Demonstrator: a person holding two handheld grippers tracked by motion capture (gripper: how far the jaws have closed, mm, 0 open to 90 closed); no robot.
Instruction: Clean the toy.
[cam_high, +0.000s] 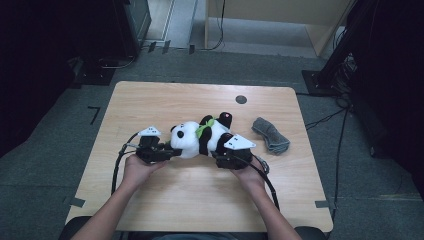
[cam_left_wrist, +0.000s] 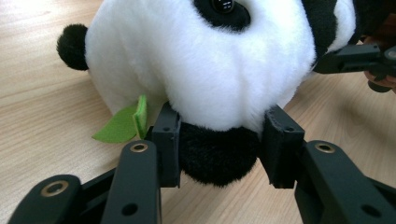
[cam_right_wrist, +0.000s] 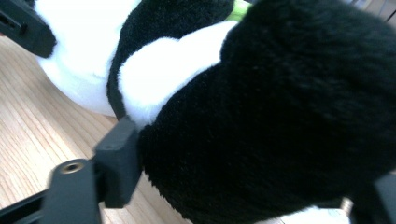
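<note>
A black-and-white plush panda (cam_high: 200, 137) with a green leaf collar (cam_left_wrist: 122, 126) lies on its side in the middle of the wooden table (cam_high: 150, 100). My left gripper (cam_left_wrist: 223, 149) is at its head end, with both pads pressed on a black ear (cam_left_wrist: 217, 163). At the other end my right gripper (cam_right_wrist: 247, 182) has a thick black leg (cam_right_wrist: 289, 116) between its jaws. The left pad (cam_right_wrist: 119, 161) pushes into the fur, and the right pad is mostly cut off at the frame's edge. From above, the left gripper (cam_high: 167, 152) and right gripper (cam_high: 222, 157) flank the toy.
A folded grey cloth (cam_high: 270, 134) lies to the right of the panda. A small dark round mark (cam_high: 241, 99) sits near the table's far edge. Cables trail from both grippers toward the near edge.
</note>
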